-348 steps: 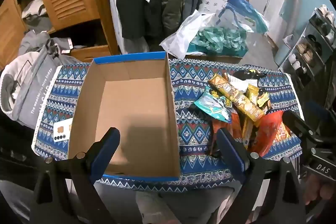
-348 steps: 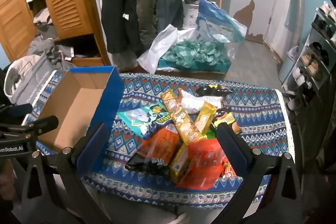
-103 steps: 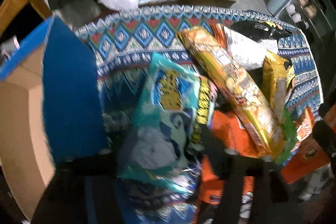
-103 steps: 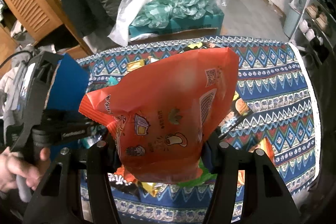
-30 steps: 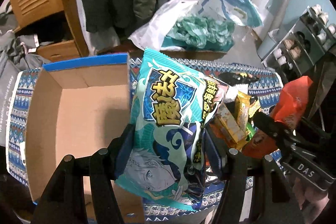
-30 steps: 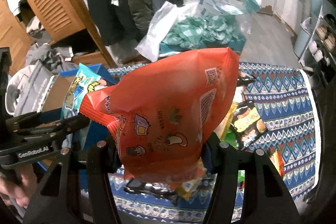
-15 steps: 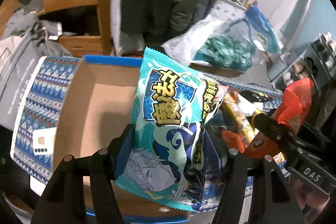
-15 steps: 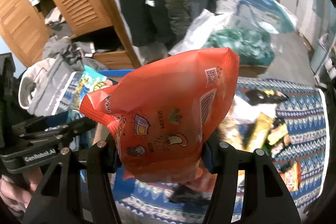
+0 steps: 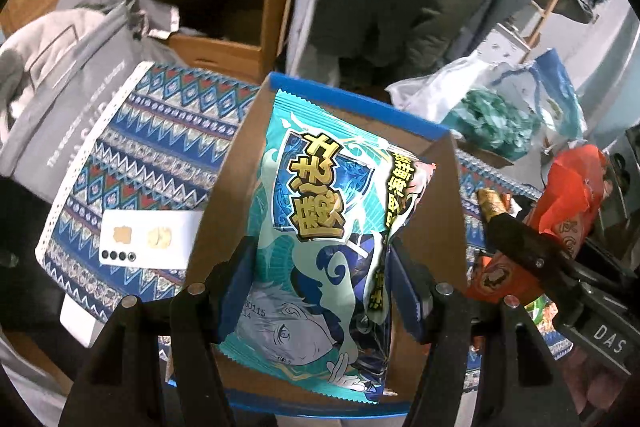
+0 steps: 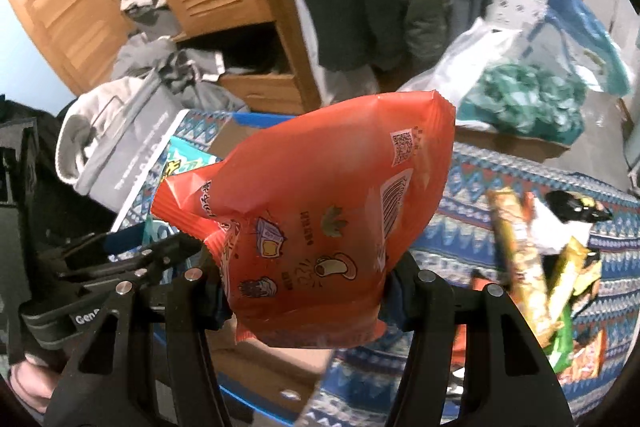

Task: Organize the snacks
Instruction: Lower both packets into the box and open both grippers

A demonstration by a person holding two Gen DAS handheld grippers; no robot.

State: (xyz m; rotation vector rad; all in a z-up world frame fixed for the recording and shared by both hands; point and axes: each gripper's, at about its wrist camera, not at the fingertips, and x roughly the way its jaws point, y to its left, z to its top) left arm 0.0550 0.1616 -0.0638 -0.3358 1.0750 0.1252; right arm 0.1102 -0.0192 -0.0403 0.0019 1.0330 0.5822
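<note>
**Snack bags held over the box**

The teal snack bag is clamped in the left gripper above the open cardboard box. The right gripper pinches the orange snack bag beside it, above the patterned cloth.

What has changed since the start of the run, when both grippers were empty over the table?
The left gripper has taken hold of the teal cartoon-print snack bag and carried it from the pile to above the open blue-edged cardboard box. The right gripper has picked up the orange snack bag and brought it toward the box too. The box, the patterned tablecloth and the remaining snacks stayed put.
</note>
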